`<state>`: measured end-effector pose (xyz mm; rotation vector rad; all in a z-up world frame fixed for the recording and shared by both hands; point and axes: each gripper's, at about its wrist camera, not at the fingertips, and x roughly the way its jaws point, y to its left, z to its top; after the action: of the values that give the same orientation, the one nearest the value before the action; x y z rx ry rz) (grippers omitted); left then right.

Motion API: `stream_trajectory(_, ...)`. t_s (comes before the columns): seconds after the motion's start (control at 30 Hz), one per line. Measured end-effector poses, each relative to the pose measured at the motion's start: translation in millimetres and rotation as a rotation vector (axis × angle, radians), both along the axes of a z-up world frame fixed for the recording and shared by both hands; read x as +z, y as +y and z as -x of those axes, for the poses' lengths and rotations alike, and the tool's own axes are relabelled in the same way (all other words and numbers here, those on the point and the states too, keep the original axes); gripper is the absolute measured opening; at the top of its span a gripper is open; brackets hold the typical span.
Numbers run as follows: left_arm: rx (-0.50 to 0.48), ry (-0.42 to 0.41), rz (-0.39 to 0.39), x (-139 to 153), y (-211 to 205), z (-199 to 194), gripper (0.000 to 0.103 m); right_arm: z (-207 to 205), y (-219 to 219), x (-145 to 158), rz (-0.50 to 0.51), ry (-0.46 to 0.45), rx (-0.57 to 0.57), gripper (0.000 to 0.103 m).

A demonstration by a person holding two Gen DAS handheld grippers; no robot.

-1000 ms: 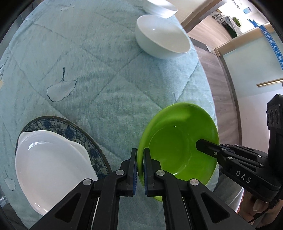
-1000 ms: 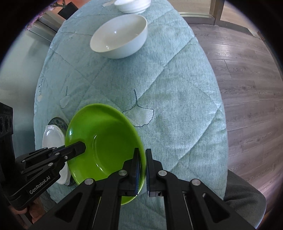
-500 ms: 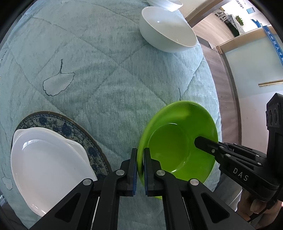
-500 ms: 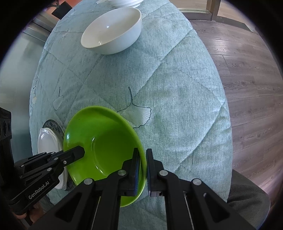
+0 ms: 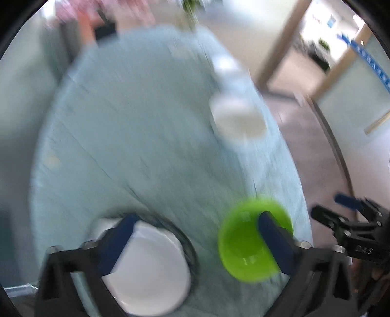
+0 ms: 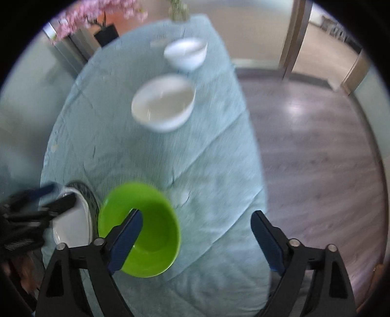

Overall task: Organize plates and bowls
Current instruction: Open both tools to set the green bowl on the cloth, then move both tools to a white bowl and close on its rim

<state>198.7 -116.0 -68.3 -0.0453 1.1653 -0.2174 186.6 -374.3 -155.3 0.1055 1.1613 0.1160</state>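
Green bowl (image 6: pixel 146 234) sits released on the near cloth (image 6: pixel 219 170); both the left gripper (image 5: pixel 195 229) and right gripper (image 6: pixel 197 224) have just been opening, jaws spread, nothing between them. Best lift straight clear before reaching for the white bowl (image 6: pixel 163 104).

Quilted teal tablecloth (image 6: pixel 219 185), pink blossoms (image 6: pixel 97 14)

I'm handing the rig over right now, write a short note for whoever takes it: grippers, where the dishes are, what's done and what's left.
Left gripper: jaws have just been opening, now wide, nothing held.
Right gripper: same, just opened, empty.
Green bowl: released, sitting on the teal tablecloth near the front edge, beside the white plate stacked on the patterned plate.
Large white bowl and small white bowl: apart, farther up the table.
Done: green bowl set down.
Left: probably gathering the bowls together; frames are blurred.
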Motion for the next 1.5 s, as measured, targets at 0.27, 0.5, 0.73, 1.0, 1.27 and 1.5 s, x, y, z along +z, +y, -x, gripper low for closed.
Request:
stream_trajectory(0.27,-0.060,-0.050,0.049,58.4,18.2,-35.4,0.003,-19.2,-19.3,46.9,-0.118,-0.051,-0.056,0.053)
stream_trajectory(0.5,-0.079,-0.067,0.052,89.1,12.8,-77.7,0.101,-49.2,-20.1,77.2,-0.137,-0.087,-0.039,0.019)
stream_trajectory(0.73,-0.124,-0.075,0.053,96.0,-2.9,-138.4,0.100,-104.8,-26.3,96.1,-0.124,-0.143,-0.032,0.102)
stream_trajectory(1.0,-0.183,0.074,0.139,27.6,-24.7,-204.5,0.097,-156.8,-14.6,44.6,-0.183,0.036,0.031,0.102)
stream_trajectory(1.27,-0.206,0.203,0.142,-54.7,-38.1,-236.7,0.078,-193.1,-17.7,-16.8,-0.184,0.132,-0.066,0.102)
stream_trajectory(1.5,-0.231,0.275,0.155,-98.9,-53.7,-248.3,0.050,-204.6,-8.6,-49.8,-0.155,0.181,-0.073,0.089)
